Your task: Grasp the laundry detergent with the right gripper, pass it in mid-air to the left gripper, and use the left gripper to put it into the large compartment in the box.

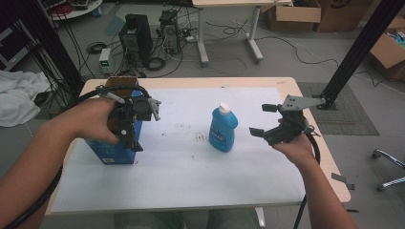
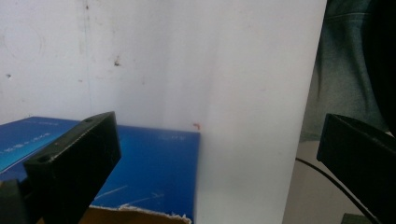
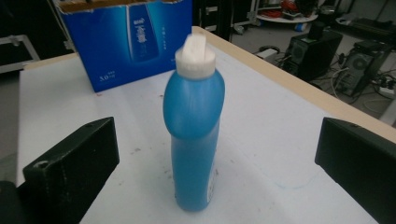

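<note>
Hovering over the torn-topped blue carton (image 1: 112, 148) at the left, the left gripper (image 1: 138, 125) has its jaws spread. Mid-table, the glossy blue bottle (image 1: 222, 129) stands upright, white cap (image 3: 195, 55) skyward. From the right, the right gripper (image 1: 262, 119) gapes wide toward it, well apart.

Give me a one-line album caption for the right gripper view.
Open right gripper faces an upright blue bottle with a white cap, a blue box behind it.

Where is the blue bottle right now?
In the high view the bottle stands upright mid-table, between the blue box at left and the open right gripper facing it.
</note>
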{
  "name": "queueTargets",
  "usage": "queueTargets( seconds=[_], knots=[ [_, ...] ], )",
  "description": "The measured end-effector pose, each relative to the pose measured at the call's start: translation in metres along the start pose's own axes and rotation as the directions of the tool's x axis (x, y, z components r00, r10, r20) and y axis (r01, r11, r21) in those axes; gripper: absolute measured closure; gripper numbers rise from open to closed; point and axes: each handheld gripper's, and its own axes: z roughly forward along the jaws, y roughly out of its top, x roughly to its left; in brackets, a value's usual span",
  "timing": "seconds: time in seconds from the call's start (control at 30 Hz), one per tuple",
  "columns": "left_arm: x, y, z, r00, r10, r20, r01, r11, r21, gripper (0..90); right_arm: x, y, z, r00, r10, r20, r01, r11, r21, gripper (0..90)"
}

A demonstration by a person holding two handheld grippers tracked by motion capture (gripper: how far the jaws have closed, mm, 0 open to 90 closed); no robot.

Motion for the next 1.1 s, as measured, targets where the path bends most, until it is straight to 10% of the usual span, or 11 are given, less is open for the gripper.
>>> queueTargets(
  seconds=[0.63, 1.1],
  knots=[
    [-0.007, -0.004, -0.006, 0.9999, -0.002, -0.017, 0.002, 0.9998, -0.020, 0.1, 0.018, -0.070, 0.052, 0.9949, 0.090, 0.045, -0.087, 0.994, -0.059, 0.0],
    [-0.010, -0.001, -0.007, 0.9996, 0.011, -0.024, -0.011, 0.9998, -0.018, 0.1, 0.024, -0.082, 0.087, 0.9929, 0.096, 0.071, -0.091, 0.993, -0.073, 0.0]
  ],
)
